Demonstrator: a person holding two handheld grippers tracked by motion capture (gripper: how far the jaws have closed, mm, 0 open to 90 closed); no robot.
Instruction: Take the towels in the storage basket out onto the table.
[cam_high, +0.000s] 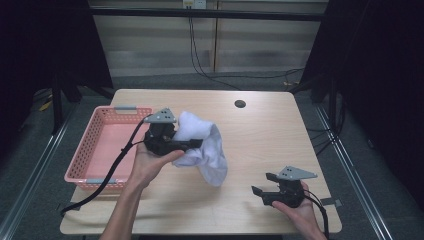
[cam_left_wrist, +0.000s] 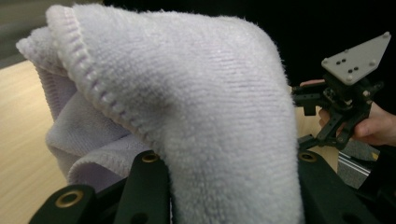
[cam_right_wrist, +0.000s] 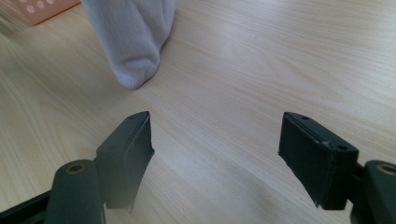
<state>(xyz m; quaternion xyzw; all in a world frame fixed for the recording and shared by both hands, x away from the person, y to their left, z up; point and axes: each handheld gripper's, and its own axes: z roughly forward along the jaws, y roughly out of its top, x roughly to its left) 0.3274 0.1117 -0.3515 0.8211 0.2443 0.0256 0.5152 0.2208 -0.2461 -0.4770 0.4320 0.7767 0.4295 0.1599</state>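
A white towel (cam_high: 207, 145) sits bunched on the wooden table (cam_high: 265, 135) beside the basket. My left gripper (cam_high: 195, 145) points right, its jaws closed on the towel's upper folds. In the left gripper view the towel (cam_left_wrist: 210, 107) drapes thickly between the two black jaws of my left gripper (cam_left_wrist: 228, 157) and hides their tips. My right gripper (cam_high: 261, 183) is held low near the table's front right, open and empty, and it faces the towel. In the right gripper view the towel's hanging end (cam_right_wrist: 135, 42) touches the tabletop beyond the wide-apart jaws of my right gripper (cam_right_wrist: 215, 140).
A pink plastic basket (cam_high: 120, 108) stands at the table's left edge and looks empty; its corner (cam_right_wrist: 42, 9) shows in the right gripper view. A round cable hole (cam_high: 240, 104) lies near the far edge. Black cables trail off the front left.
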